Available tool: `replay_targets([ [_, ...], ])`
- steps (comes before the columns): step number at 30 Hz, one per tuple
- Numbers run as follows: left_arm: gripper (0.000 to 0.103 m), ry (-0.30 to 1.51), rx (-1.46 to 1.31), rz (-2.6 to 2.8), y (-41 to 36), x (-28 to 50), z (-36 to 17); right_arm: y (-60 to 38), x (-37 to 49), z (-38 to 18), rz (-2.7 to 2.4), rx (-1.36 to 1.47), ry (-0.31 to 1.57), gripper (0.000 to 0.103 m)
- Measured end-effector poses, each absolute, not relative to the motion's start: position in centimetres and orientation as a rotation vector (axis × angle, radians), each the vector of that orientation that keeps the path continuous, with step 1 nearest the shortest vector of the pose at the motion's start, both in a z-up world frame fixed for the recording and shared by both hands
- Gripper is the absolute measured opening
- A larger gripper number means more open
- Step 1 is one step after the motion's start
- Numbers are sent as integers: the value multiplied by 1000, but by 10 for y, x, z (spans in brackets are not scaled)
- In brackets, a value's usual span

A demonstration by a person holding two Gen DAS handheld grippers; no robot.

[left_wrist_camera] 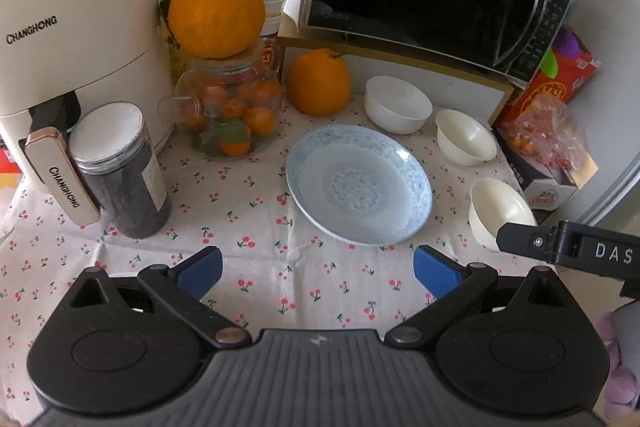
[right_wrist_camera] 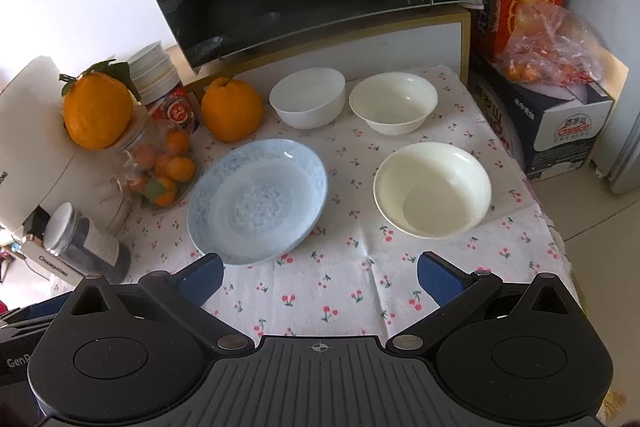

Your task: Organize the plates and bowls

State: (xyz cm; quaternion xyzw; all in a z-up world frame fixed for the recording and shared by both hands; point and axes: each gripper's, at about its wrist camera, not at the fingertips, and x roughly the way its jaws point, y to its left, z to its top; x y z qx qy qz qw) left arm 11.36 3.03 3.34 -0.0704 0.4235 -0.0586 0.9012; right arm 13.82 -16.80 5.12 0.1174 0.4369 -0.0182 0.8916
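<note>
Left gripper [left_wrist_camera: 318, 269] and right gripper [right_wrist_camera: 320, 273]: fingers released, holding nothing, above the tabletop [right_wrist_camera: 340, 287] near the blue plate [right_wrist_camera: 256, 203].

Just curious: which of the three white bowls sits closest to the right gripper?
The cream bowl right of the blue plate; the other two sit back by the microwave.

Right gripper [left_wrist_camera: 568, 247] overlaps near cream bowl [left_wrist_camera: 500, 211], hiding part of its rim; air fryer [left_wrist_camera: 72, 27] cut by frame edge.
</note>
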Motion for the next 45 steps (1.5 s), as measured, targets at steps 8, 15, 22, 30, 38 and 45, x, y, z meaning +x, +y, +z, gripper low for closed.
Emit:
replay_targets([
  [8,102,876,-185,-100,37,134,22,-174,162,36,-14,276,903,103],
  [15,103,890,-228,-51,47,155,6,-178,182,25,2,334,871,103],
  [22,103,853,-270,17,55,170,-4,-183,198,15,19,359,798,103],
  [30,97,830,-286,8,50,194,-24,-187,223,-3,185,543,784,103],
  [38,67,819,-362,-23,51,208,-43,-194,239,-37,140,657,829,93],
  [45,48,816,-376,-38,51,219,-58,-185,242,-45,98,585,834,78],
])
